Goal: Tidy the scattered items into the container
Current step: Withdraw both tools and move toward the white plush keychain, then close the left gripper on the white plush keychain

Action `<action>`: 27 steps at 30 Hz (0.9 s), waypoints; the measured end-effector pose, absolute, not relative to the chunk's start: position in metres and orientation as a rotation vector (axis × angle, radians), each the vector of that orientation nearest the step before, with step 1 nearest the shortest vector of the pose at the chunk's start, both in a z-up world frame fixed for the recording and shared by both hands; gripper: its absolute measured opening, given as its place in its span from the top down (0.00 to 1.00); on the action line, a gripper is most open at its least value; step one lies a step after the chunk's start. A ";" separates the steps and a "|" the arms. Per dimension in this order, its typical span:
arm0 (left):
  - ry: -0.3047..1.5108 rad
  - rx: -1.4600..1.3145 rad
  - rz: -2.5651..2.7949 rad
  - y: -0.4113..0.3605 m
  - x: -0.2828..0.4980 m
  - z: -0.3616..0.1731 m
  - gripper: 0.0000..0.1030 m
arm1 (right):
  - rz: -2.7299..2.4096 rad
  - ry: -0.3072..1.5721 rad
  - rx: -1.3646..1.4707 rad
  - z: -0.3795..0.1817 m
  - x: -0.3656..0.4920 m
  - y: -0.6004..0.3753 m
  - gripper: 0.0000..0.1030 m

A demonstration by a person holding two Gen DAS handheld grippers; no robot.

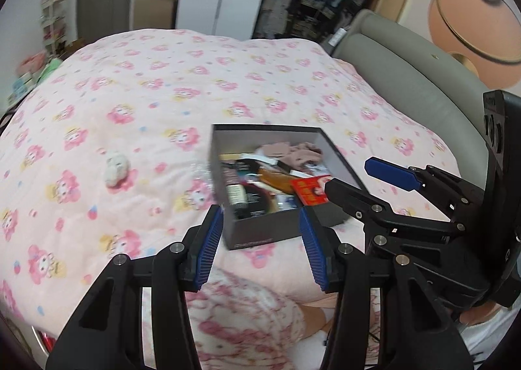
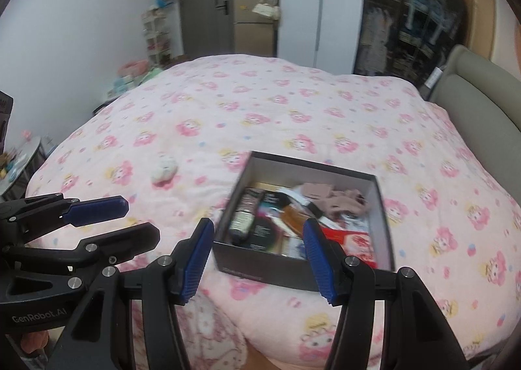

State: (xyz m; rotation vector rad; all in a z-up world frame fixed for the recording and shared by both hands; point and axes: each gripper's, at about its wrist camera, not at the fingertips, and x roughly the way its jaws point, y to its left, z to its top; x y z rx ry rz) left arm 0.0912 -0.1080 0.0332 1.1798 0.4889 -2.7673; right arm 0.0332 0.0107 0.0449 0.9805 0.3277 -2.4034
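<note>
The dark box [image 1: 267, 233] sits on the pink flowered bedspread [image 1: 162, 93], crammed with odds and ends. A small white plush [image 1: 115, 169] lies apart to its left. Both the left tool [image 1: 260, 236] and right tool [image 2: 257, 252] hover before it, released, grasping nothing.

A matt grey cardboard box [image 1: 260, 233] sits on soft quilted cloth bedding [image 1: 146, 93] beside a fuzzy plush toy [image 1: 116, 168].
</note>
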 end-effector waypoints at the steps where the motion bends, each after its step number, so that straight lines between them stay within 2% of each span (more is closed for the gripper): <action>1: 0.496 1.170 -2.755 -0.115 0.095 0.033 0.52 | -2.386 0.338 0.973 0.045 0.034 0.002 0.48; 16: 0.688 1.113 -2.527 -0.219 0.129 -0.009 0.52 | -2.164 0.445 1.007 0.010 0.026 -0.117 0.48; 27: 0.809 1.066 -2.427 -0.301 0.062 -0.060 0.51 | -2.057 0.385 1.192 -0.047 -0.060 -0.189 0.48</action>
